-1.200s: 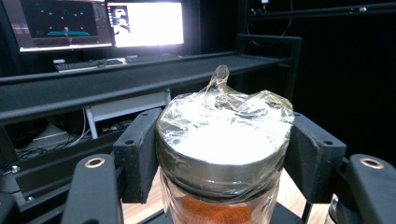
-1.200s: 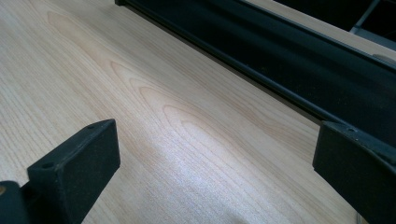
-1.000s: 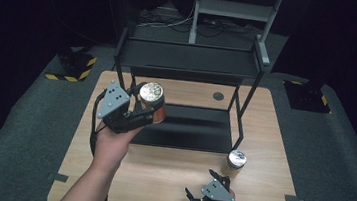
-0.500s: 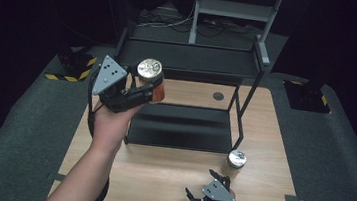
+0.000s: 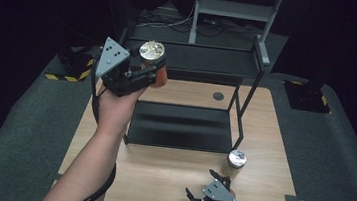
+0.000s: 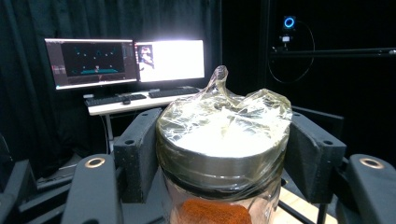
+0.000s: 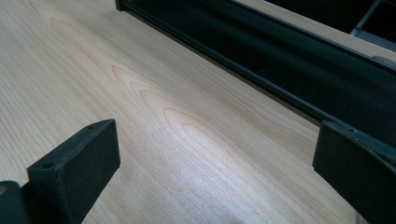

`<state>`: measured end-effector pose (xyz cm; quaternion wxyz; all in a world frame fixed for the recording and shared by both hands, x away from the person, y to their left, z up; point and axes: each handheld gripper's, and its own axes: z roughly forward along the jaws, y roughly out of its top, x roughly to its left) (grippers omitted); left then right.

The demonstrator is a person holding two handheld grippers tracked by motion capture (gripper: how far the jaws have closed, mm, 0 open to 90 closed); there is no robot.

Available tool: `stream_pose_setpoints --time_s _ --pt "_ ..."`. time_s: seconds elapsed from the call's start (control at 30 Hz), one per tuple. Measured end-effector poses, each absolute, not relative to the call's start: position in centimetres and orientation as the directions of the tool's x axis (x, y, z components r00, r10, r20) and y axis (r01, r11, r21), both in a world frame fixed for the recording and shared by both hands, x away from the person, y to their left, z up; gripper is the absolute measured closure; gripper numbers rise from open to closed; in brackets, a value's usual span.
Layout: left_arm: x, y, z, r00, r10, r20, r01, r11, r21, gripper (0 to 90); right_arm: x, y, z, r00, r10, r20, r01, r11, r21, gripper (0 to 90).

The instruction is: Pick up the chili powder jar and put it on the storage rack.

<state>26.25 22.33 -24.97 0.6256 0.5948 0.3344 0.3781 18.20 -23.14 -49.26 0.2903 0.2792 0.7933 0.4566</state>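
Note:
A glass jar (image 5: 151, 61) of orange powder, its silver lid wrapped in clear film, is held in the air at the left end of the black shelf rack's upper level (image 5: 206, 58). My left gripper (image 5: 145, 74) is shut on the jar (image 6: 223, 154), one jaw on each side just below the lid. A second jar (image 5: 236, 162) with a shiny lid stands on the wooden table (image 5: 158, 179) right of the rack's lower shelf (image 5: 180, 126). My right gripper (image 5: 207, 186) rests low over the table's front edge, open, with bare wood (image 7: 187, 140) between its jaws.
The black metal rack's posts (image 5: 246, 107) rise on the right side. Grey carpet surrounds the table. Monitors on a desk (image 6: 126, 63) stand far behind in the left gripper view. The lower shelf's front edge (image 7: 261, 70) runs across the right gripper view.
My left gripper has lifted the jar up and away from me, from beside the lower shelf to the height of the rack's upper level. The right gripper has stayed still.

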Motion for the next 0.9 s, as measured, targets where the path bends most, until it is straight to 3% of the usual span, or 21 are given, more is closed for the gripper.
stream_pose_setpoints --time_s 0.9 --pt "31.4 19.4 -23.8 0.399 0.917 0.022 -0.067 0.005 0.998 34.4 18.1 -23.1 -49.4 -0.685 0.692 -0.226 0.154 0.442 0.884 0.0"
